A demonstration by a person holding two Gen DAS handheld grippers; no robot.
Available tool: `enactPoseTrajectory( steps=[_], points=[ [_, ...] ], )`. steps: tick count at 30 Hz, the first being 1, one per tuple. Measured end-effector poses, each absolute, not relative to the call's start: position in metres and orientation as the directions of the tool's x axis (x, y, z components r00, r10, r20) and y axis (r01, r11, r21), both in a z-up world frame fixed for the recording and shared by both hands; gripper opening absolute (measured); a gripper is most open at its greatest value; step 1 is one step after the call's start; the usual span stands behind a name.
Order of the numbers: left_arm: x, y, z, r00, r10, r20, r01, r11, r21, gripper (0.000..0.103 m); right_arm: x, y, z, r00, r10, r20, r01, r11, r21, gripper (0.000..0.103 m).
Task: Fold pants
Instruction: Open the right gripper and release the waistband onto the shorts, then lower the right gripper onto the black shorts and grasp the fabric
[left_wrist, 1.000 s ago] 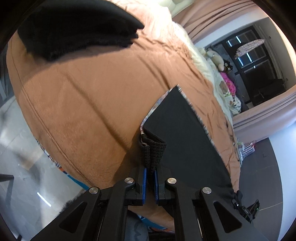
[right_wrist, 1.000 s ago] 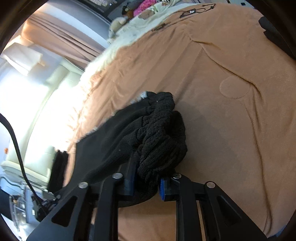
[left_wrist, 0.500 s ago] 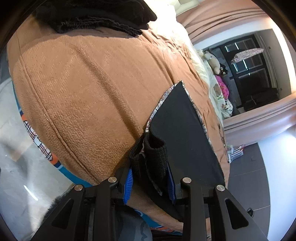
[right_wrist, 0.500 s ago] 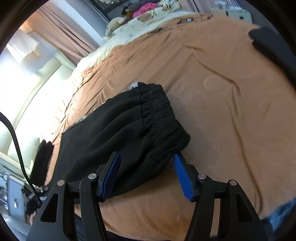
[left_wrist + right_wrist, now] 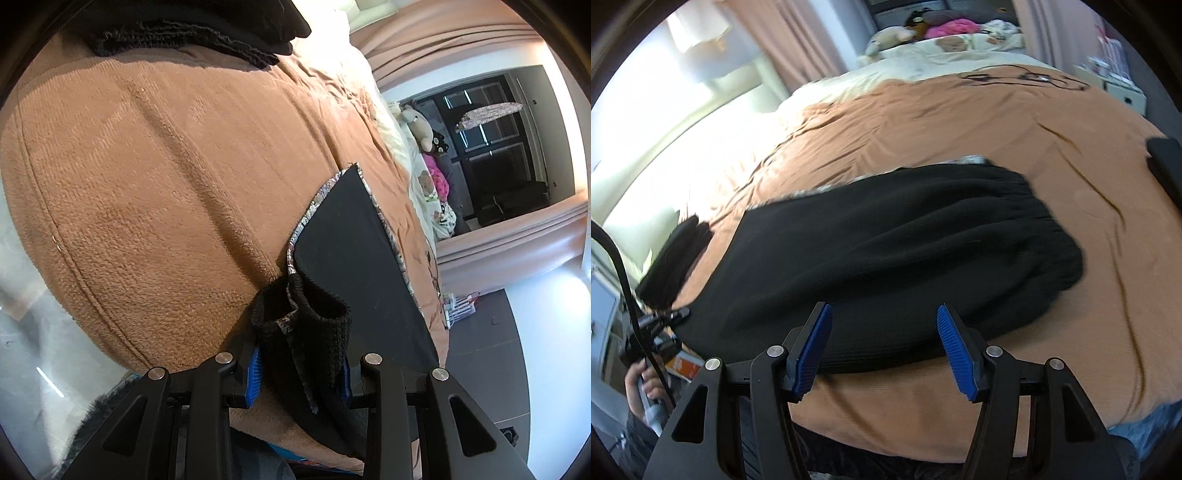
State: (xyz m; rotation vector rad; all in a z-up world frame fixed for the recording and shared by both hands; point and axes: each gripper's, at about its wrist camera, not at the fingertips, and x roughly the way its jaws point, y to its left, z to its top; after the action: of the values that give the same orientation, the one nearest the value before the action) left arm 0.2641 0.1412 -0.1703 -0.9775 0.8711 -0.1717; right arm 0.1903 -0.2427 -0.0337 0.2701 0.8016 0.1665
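The black pants (image 5: 886, 243) lie flat on the brown bed blanket (image 5: 960, 122), long axis running crosswise just ahead of the right tongs (image 5: 884, 349), which stand spread and empty. The left tongs (image 5: 301, 373) have just loosened; the ribbed cuff (image 5: 310, 325) sits slack between them.
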Motion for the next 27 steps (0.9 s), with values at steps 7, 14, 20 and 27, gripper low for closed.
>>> enactPoseTrajectory(
  steps=[7, 14, 20, 27],
  points=[
    [0.260, 0.144, -0.175, 0.668, -0.500, -0.551, -0.244, 0.553, -0.797, 0.032, 0.217, -0.208, -0.041, 0.652, 0.285, -0.703, -0.126, 0.955, 0.270, 0.058],
    [0.258, 0.149, -0.179, 0.671, -0.523, -0.526, -0.239, 0.518, -0.821, 0.025, 0.242, -0.180, -0.041, 0.647, 0.277, -0.710, -0.172, 0.961, 0.218, 0.058],
    [0.247, 0.155, -0.182, 0.679, -0.533, -0.505, -0.241, 0.489, -0.838, 0.012, 0.262, -0.151, -0.049, 0.634, 0.271, -0.724, -0.210, 0.962, 0.176, 0.054],
    [0.239, 0.161, -0.179, 0.694, -0.536, -0.480, -0.239, 0.457, -0.857, 0.009, 0.285, -0.127, -0.093, 0.487, 0.245, -0.839, -0.216, 0.964, 0.156, 0.046]
  ],
)
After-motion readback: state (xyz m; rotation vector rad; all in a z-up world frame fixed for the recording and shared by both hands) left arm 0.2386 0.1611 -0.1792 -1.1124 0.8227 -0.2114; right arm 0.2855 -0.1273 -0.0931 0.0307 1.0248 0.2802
